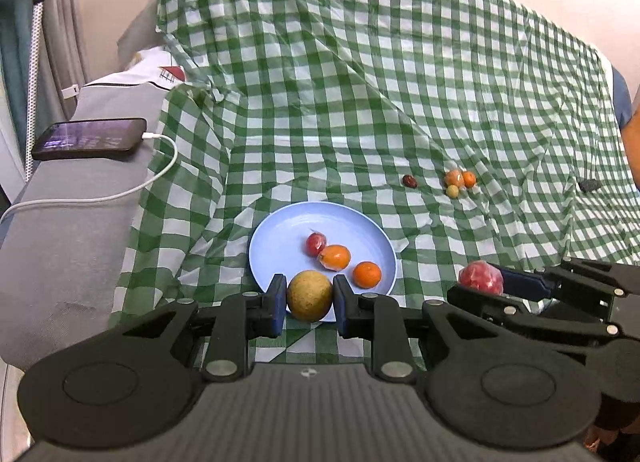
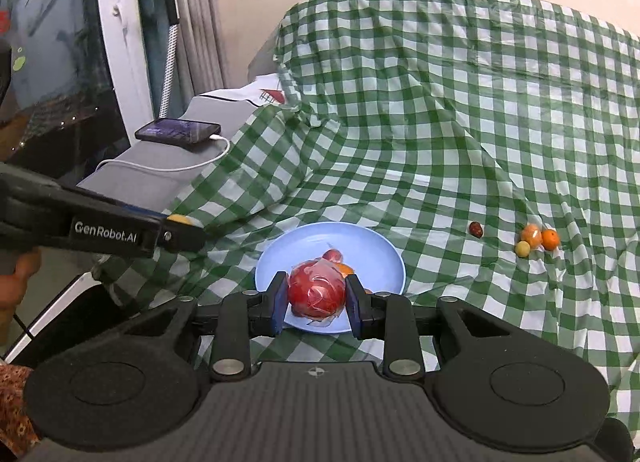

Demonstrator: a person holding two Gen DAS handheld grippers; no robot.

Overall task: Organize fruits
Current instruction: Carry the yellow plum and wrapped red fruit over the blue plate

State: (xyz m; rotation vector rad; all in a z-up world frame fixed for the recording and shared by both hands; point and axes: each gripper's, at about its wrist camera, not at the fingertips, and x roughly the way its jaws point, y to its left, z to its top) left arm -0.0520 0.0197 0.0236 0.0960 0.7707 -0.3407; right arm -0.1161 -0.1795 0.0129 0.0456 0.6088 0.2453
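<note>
A round, yellow-brown, speckled fruit point(image 1: 309, 295) sits clamped between the blue pads of the left gripper point(image 1: 310, 300), hanging over the near rim of a pale blue round plate point(image 1: 280, 238). Just beyond the fingertips, three smaller fruits lie on that plate: a small red fruit in clear wrap point(image 1: 315, 243), an oval orange fruit point(image 1: 335, 256) touching it, and a round orange fruit point(image 1: 367, 274) a little to the right.

The right gripper point(image 2: 316, 297) is closed on a red fruit wrapped in crinkled clear film point(image 2: 317, 291), also held above the plate's near side. From this camera the wrapped fruit hides most of what lies on the plate; only slivers of red and orange peek out behind it.

Farther ahead and to the right on the green-and-white checked cloth point(image 1: 360, 82) rest a small dark red fruit point(image 1: 409, 181) and, apart from it, a tight cluster of small orange and yellow fruits point(image 1: 459, 182); their kinds are too small to tell. The cloth is rumpled and rises steeply behind, with flat open cloth between plate and cluster. To the left, a black phone point(image 1: 90, 138) with a white cable point(image 1: 160, 170) lies on a grey ledge point(image 1: 60, 242).
</note>
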